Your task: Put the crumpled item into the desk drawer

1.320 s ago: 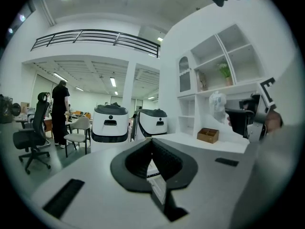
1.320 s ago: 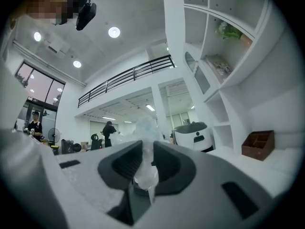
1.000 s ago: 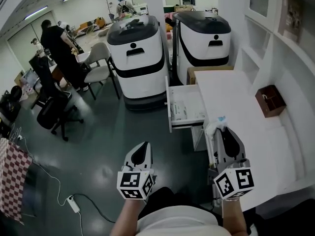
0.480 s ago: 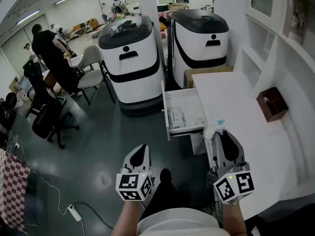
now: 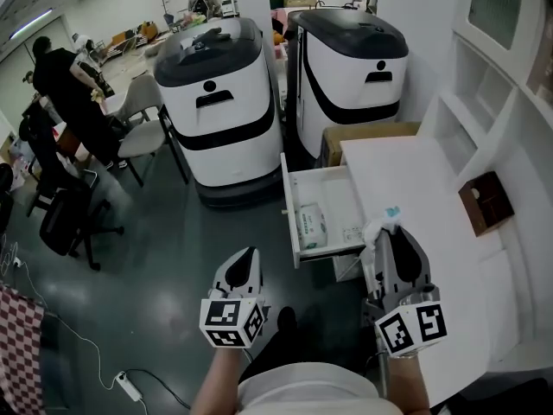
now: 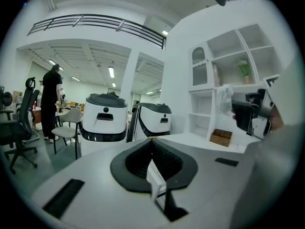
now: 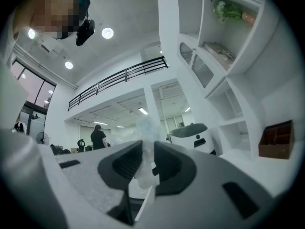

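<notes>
One risk, we judge: our right gripper (image 5: pixel 385 229), clamped on the crumpled item (image 5: pixel 388 215) just right of the open desk drawer (image 5: pixel 288 199), lets go early, littering the desk (image 5: pixel 406 171). Our left gripper (image 5: pixel 249 256) is closed, empty.

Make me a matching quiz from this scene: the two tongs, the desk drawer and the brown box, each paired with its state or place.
Things
1. left tongs
2. right tongs
3. desk drawer
4. brown box

States or places
A. pulled open, with a white packet inside
B. closed on the crumpled item
C. sitting on the white desk by the wall shelves
D. closed, with nothing in them

Pairs: 1-D, 2-B, 3-A, 4-C
</notes>
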